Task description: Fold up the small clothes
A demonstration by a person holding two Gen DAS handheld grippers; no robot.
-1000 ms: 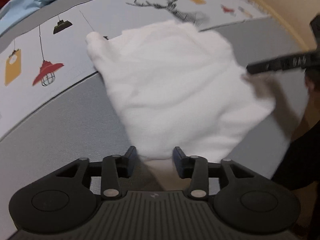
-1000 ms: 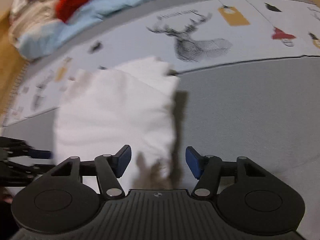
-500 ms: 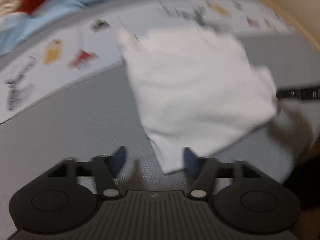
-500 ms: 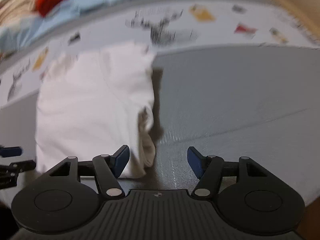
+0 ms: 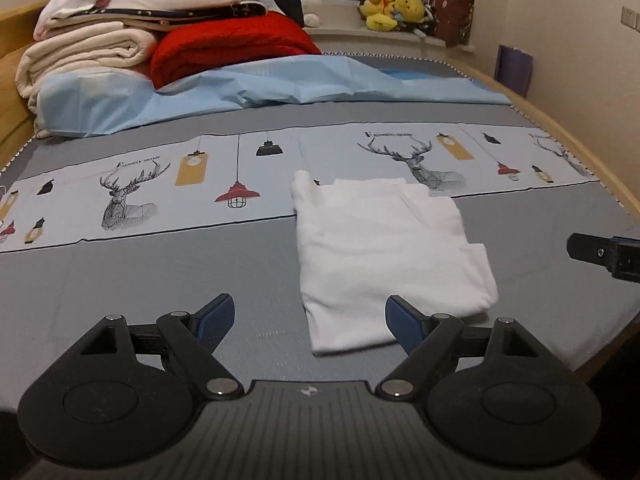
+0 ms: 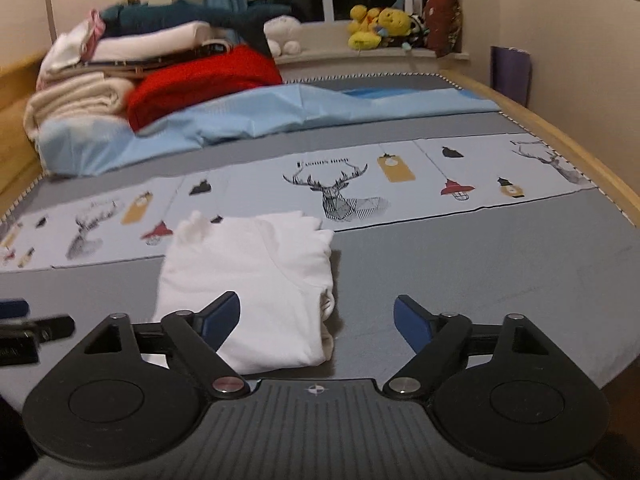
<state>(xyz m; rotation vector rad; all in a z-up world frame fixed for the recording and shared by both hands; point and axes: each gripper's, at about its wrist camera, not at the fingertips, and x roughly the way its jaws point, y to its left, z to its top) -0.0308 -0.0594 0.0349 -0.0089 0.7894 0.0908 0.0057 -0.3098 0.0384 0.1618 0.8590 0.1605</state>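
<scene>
We hold our left tongs and right tongs spread wide and empty; the folded white garment lies on the bed between them, just ahead.

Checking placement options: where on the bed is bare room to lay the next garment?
Bare grey sheet lies left of the folded white garment, below the printed strip; another patch lies right of it. The far end is crowded: stacked linens, red blanket, blue cover.
</scene>
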